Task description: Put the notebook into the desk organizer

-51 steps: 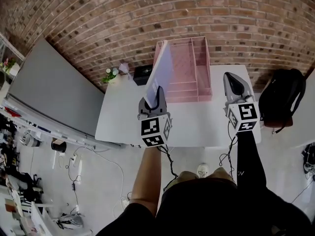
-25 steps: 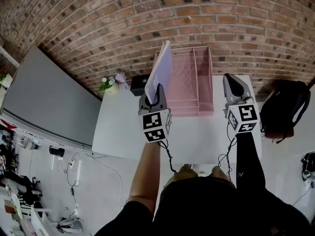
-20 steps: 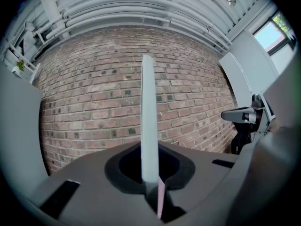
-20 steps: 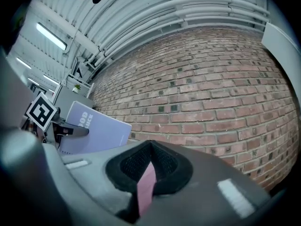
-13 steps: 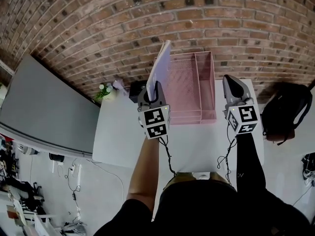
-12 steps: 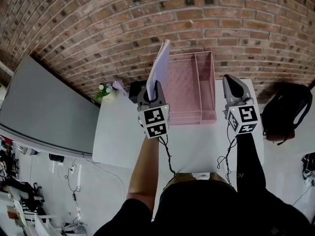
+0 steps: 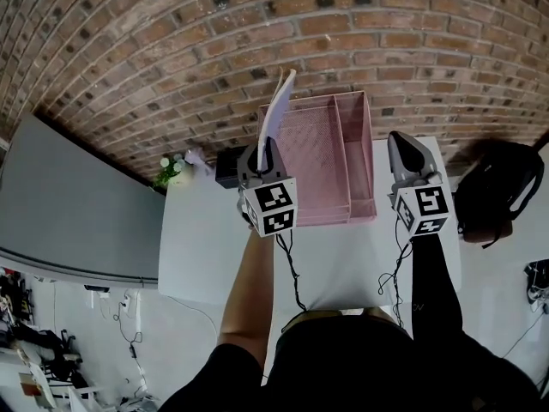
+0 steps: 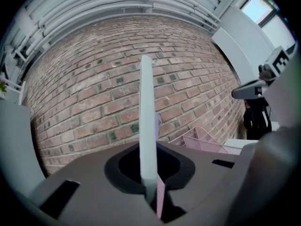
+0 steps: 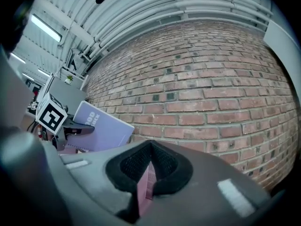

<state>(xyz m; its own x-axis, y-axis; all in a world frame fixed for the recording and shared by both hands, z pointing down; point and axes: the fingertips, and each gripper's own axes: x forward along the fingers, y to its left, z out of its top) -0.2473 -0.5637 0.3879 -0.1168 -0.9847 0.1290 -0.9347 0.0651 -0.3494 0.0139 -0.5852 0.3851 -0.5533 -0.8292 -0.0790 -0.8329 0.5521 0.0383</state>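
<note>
- My left gripper (image 7: pixel 265 151) has its jaws nearly together, clamped on the lower edge of the notebook (image 7: pixel 280 108); in the left gripper view the notebook (image 8: pixel 146 126) rises edge-on between the pads as 1 thin pale strip.
- The notebook is slim, with a soft lilac cover. In the right gripper view its cover (image 9: pixel 99 125) faces me, tilted, with white lettering near 1 upper corner that I can only partly read.
- It is held upright in the air, on edge, over the left wall of the desk organizer (image 7: pixel 370 166), in front of the brick wall (image 7: pixel 171 50). I cannot tell whether its bottom edge is already inside.
- The organizer is pink wire mesh on the white table (image 7: pixel 206 247), with 1 wide bay at left and 1 narrow bay at right.
- My right gripper (image 7: pixel 403 144) hangs to the right of the organizer, apart from it. Its jaws are drawn together, leaving only a slit where a pink strip shows; I see nothing gripped.
</note>
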